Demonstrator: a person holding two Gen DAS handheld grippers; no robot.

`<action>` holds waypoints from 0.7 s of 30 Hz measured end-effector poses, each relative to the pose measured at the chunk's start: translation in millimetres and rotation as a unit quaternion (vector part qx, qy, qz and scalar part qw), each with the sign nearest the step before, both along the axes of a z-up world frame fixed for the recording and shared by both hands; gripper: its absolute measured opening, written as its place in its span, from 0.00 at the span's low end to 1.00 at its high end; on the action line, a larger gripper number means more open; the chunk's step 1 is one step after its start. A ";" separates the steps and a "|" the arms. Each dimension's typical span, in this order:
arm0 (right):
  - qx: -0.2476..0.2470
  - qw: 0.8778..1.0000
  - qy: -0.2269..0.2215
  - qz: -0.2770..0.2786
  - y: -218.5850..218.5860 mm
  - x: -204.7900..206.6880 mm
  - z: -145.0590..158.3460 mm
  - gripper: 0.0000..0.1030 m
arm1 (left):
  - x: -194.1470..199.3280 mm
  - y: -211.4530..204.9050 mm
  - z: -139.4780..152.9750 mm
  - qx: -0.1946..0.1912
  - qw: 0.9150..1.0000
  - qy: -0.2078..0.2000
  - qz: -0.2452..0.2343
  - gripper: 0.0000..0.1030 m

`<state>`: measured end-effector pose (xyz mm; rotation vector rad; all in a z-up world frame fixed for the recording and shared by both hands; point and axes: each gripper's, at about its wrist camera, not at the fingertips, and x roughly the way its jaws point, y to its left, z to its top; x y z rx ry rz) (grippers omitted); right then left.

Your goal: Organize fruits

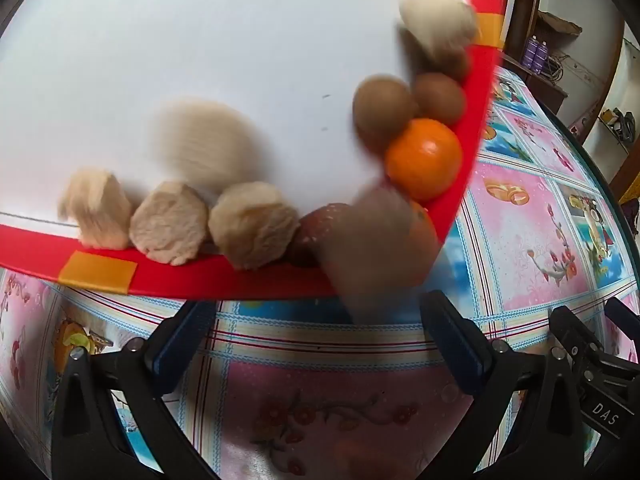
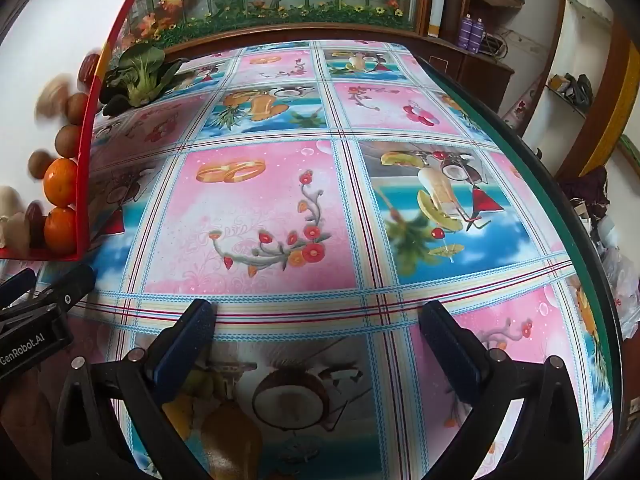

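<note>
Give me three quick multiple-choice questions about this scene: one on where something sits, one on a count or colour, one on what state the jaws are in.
1. Where is the leafy green vegetable?
A. Inside the tray
B. On the tablecloth, outside the tray's rim
C. Between the right jaws

2. How many oranges show in the tray?
A. Two
B. Four
C. None

3. What state is the left gripper in?
A. Shut on an orange
B. Shut on nothing
C. Open, holding nothing

Answers:
1. B: in the right wrist view it lies on the tablecloth just beyond the red rim.
2. A: one orange sits above another orange in the tray's corner.
3. C: its jaws stand wide apart with only tablecloth between them.
</note>
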<state>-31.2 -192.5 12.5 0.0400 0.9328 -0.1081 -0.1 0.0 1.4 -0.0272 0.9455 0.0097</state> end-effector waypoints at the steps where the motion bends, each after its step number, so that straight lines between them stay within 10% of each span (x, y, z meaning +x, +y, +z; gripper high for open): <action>1: 0.000 1.000 0.000 0.000 0.0 0.0 0.0 1.00 | 1.5 -2.5 0.2 0.001 1.000 0.001 0.000 1.00; 21: 0.000 1.000 0.001 0.000 2.8 1.7 -3.1 1.00 | 10.8 5.1 -1.3 0.000 1.000 0.005 0.000 1.00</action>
